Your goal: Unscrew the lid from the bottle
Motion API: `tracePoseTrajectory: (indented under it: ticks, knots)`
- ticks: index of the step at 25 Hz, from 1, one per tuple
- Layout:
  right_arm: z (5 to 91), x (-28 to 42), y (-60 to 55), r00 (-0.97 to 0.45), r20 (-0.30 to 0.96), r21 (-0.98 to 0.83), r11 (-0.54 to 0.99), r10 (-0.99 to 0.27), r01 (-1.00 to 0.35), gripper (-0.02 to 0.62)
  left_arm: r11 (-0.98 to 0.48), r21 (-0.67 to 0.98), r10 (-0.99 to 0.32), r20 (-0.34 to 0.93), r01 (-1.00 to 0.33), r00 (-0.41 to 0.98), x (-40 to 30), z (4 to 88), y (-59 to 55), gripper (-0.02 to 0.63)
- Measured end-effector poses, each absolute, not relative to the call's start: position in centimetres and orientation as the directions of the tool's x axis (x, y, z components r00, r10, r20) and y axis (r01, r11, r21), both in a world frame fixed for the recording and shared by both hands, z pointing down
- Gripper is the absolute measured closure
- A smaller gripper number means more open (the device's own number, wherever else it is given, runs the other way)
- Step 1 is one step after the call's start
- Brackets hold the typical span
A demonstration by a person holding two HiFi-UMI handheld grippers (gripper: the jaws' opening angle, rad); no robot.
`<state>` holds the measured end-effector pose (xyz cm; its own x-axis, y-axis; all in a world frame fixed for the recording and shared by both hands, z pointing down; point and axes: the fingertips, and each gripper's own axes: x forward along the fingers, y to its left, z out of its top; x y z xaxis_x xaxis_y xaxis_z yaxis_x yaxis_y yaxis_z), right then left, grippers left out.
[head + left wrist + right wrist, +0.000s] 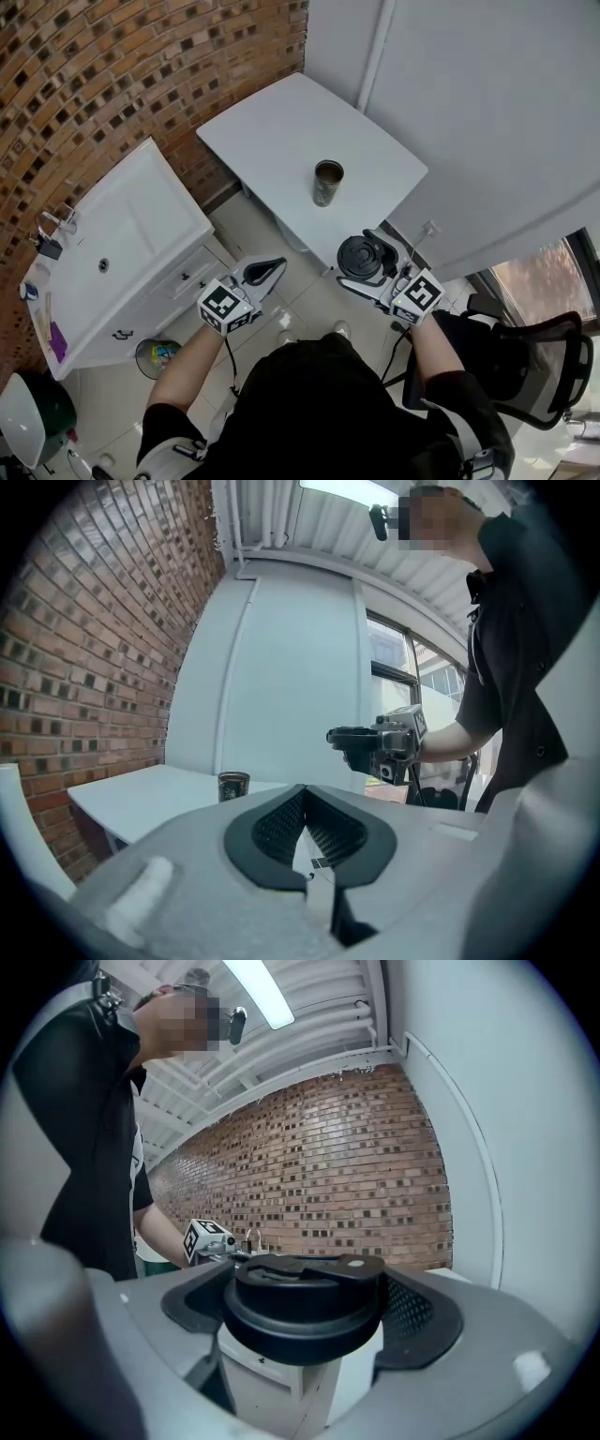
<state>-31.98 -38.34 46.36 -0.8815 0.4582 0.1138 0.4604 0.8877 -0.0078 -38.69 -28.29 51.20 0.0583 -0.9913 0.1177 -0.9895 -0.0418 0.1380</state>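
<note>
Dark shirt [319, 412] fills the bottom of the head view, and both tools are held out just above it. The right tool [367, 267], right of centre, has its jaws spread wide and pinching a black lid [305, 1302] by its rim, so the lid sits flat between the pads. The left tool [274, 266], left of centre, is pressed together with nothing in it and touches nothing. The bottle [327, 183] stands upright and open-mouthed above centre on the white surface [281, 131], well apart from both tools.

The unscrewing looks done, and what remains is probably parking the lid. To do that well, keep it level and the pinch steady, and bring it down on a bare part of the surface clear of the bottle. Spread the jaws only once the lid rests.
</note>
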Motion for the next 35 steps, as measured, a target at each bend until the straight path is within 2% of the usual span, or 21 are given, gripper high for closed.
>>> tracePoseTrajectory:
  ticks: [7,16,22,35]
  knots:
    - [43.0,-29.7,-40.3,-0.871,0.048,-0.003,0.872,0.489,0.489,0.133,-0.038,0.109,-0.993,0.108,-0.993,0.050,-36.8,48.6,-29.2,0.604]
    - [42.4,-25.9,-42.7,-0.891,-0.006,-0.072,0.888,0.454,0.454,0.133,-0.040,0.155,-0.994,0.093,-0.987,0.055,-33.9,48.4,-30.8,0.603]
    - [40.5,-25.7,-42.7,-0.871,-0.079,-0.077,0.868,0.485,0.491,0.133,-0.044,0.135,-0.996,0.074,-0.990,0.055,-33.9,47.4,-32.2,0.603]
    - [40.6,-25.6,-44.8,-0.859,-0.122,-0.139,0.848,0.497,0.511,0.132,-0.003,0.145,-0.997,0.070,-0.989,0.014,-33.3,47.2,-33.7,0.603]
